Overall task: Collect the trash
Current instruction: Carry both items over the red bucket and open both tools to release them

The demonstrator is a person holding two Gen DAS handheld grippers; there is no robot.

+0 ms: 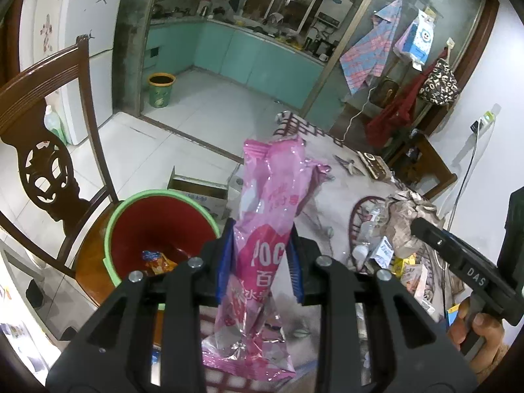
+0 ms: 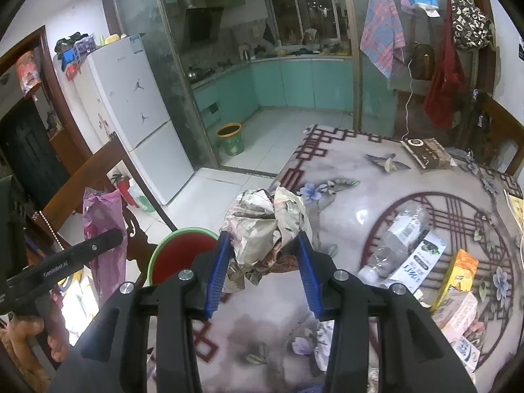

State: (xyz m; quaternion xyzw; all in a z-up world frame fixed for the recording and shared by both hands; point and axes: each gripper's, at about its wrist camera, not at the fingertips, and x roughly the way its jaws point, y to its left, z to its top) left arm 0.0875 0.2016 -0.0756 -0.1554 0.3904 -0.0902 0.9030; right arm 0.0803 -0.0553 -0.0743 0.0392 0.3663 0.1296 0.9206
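A white fridge (image 2: 137,104) is being seen standing left of the kitchen doorway. A carved wooden chair (image 1: 49,150) is standing by the worktop (image 2: 344,196). Checked cloth (image 2: 381,29) and red garment (image 2: 445,88) are hanging by the glass partition.

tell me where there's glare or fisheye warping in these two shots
Left wrist view: foil glints on the pink wrapper; the wooden chair bows with the dark round vignette. Right wrist view: a ceiling light reflects as a white spot on the glossy tablecloth; the fridge leans; the crumpled newspaper stays sharp.
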